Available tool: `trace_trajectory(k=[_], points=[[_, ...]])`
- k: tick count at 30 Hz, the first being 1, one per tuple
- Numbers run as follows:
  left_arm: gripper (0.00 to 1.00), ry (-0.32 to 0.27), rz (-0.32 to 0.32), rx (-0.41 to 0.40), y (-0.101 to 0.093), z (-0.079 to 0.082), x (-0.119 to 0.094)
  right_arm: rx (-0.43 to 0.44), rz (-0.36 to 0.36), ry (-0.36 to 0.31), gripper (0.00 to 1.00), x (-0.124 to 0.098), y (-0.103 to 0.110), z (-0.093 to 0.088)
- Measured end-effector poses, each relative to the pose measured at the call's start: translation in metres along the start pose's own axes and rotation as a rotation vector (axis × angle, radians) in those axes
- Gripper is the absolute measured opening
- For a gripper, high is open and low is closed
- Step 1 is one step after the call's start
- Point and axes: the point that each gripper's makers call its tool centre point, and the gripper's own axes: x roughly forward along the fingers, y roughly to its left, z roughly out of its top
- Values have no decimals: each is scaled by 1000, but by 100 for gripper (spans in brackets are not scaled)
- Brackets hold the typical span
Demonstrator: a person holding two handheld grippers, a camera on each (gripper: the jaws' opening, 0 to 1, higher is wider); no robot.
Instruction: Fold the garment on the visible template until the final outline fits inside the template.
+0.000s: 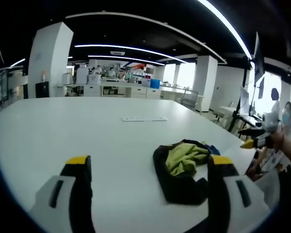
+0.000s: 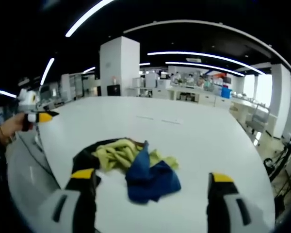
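A crumpled garment heap (image 1: 184, 167) of black, yellow-green and blue cloth lies on the white table (image 1: 87, 136). My left gripper (image 1: 150, 162) is open just short of it, and the heap sits in front of the right jaw. In the right gripper view the same heap (image 2: 131, 162) lies between and just beyond the jaws of my open right gripper (image 2: 152, 175), with the blue part nearest. The right gripper (image 1: 252, 142) enters the left gripper view from the right, held in a hand. The left gripper (image 2: 41, 116) shows at the left, also in a hand. Nothing is between either pair of jaws.
A thin white strip (image 1: 144, 119) lies flat farther across the table. A person (image 1: 288, 121) and screens stand beyond the table's right edge. White pillars (image 1: 48, 58) and benches fill the background. The table edge (image 2: 43, 165) curves close on the left.
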Motion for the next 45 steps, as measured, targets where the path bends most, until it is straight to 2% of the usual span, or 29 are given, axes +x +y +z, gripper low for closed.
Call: trace_trajectory(k=[13, 23, 29, 36, 37, 40, 45], points=[[95, -1, -14, -11, -4, 1, 4, -15, 8, 20, 92, -2, -1, -2], [89, -3, -36, -12, -10, 12, 14, -40, 42, 39, 85, 7, -8, 6], [80, -8, -50, -53, -16, 17, 35, -33, 84, 51, 77, 22, -7, 19], [67, -7, -78, -72, -22, 23, 60, 1, 115, 46, 61, 47, -3, 31], [65, 3, -85, -68, -15, 21, 67, 6, 120, 46, 58, 51, -1, 32], [61, 32, -91, -24, -14, 17, 78, 26, 127, 58, 51, 62, 2, 33], [57, 59, -124, -9, -18, 11, 96, 42, 127, 76, 47, 80, 8, 33]])
